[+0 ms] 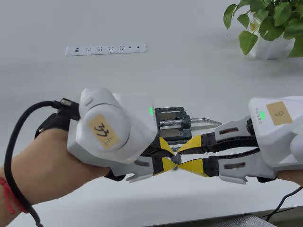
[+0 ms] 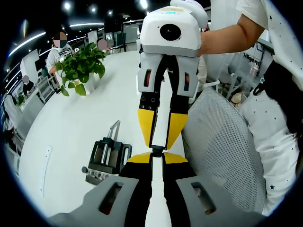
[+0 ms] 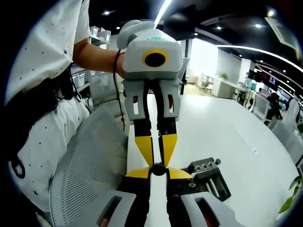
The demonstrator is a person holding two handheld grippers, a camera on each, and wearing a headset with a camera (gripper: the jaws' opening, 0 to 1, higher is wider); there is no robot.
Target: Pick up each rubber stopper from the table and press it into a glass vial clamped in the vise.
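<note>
I have the two grippers meeting tip to tip in the air, just above the near edge of the table (image 1: pixel 199 66). The left gripper (image 1: pixel 173 158) comes in from the left and the right gripper (image 1: pixel 180 160) from the right, with their yellow tips all converging on one spot. At that spot is the rubber stopper (image 3: pixel 158 169), a small dark round piece. In the right gripper view it sits between my right jaws, which are clamped on its two sides. My left jaws are drawn almost together with their tips against the same stopper, but I cannot tell whether they are actually gripping it or only touching it. Just behind the tips, a little in from the near edge, the vise (image 1: pixel 170 120) stands on the surface, its screw handle pointing right. I cannot make out what its jaws hold. Further in, towards the far left of the surface, lies a white power strip (image 1: pixel 105 48), and a potted plant (image 1: pixel 267 21) stands at the far right. In the left gripper view a grey mesh chair (image 2: pixel 222 156) sits beside the table's near edge.
</note>
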